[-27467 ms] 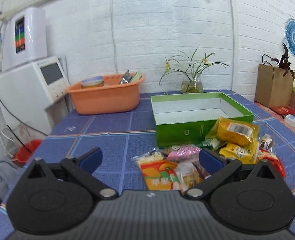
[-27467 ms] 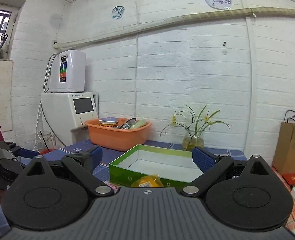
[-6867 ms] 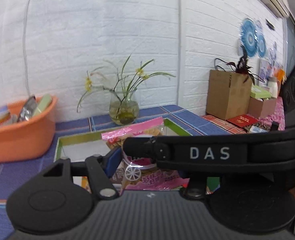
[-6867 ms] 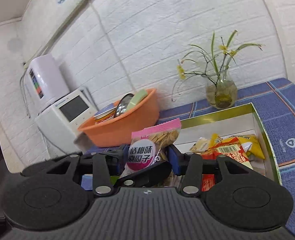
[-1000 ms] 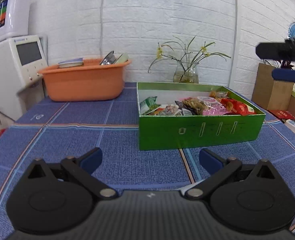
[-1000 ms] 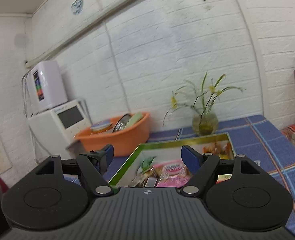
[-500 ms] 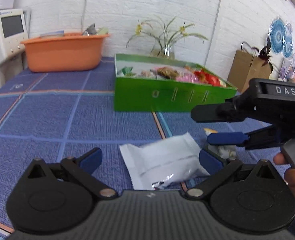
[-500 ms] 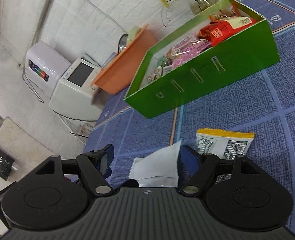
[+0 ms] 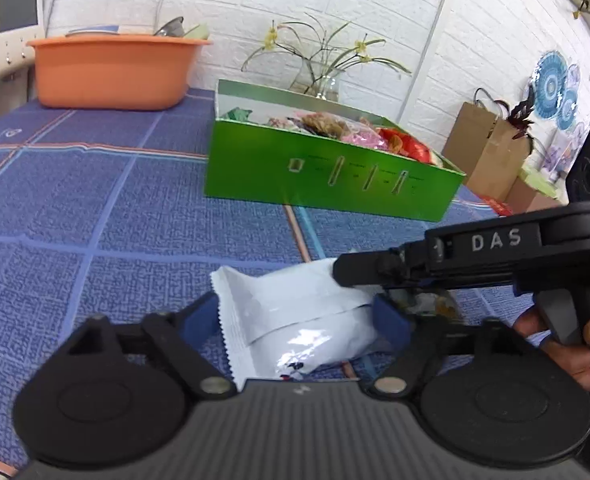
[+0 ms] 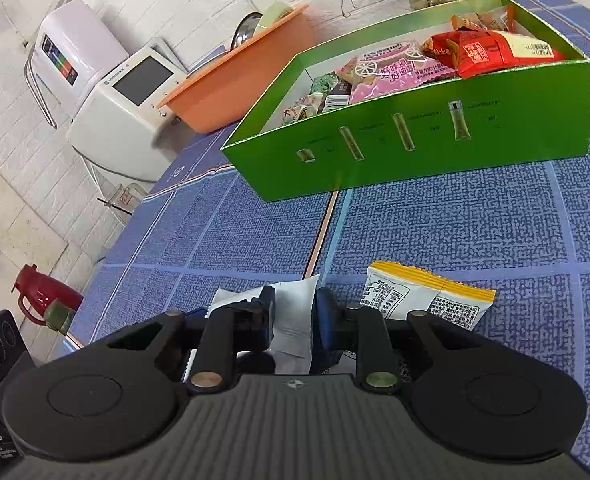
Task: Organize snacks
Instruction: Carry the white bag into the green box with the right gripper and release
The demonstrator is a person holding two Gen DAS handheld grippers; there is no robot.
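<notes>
Both jaws pinching half-hidden white packet (image 9: 295, 312)

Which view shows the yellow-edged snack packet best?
Right wrist: the yellow-edged packet lies in plain sight on the tablecloth. Left wrist: almost hidden behind the right gripper, only a sliver shows.

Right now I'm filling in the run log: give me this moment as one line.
left gripper: jaws just closed on white packet | right gripper: jaws closed on same packet | yellow-edged packet: on tablecloth | green box: holds snacks
</notes>
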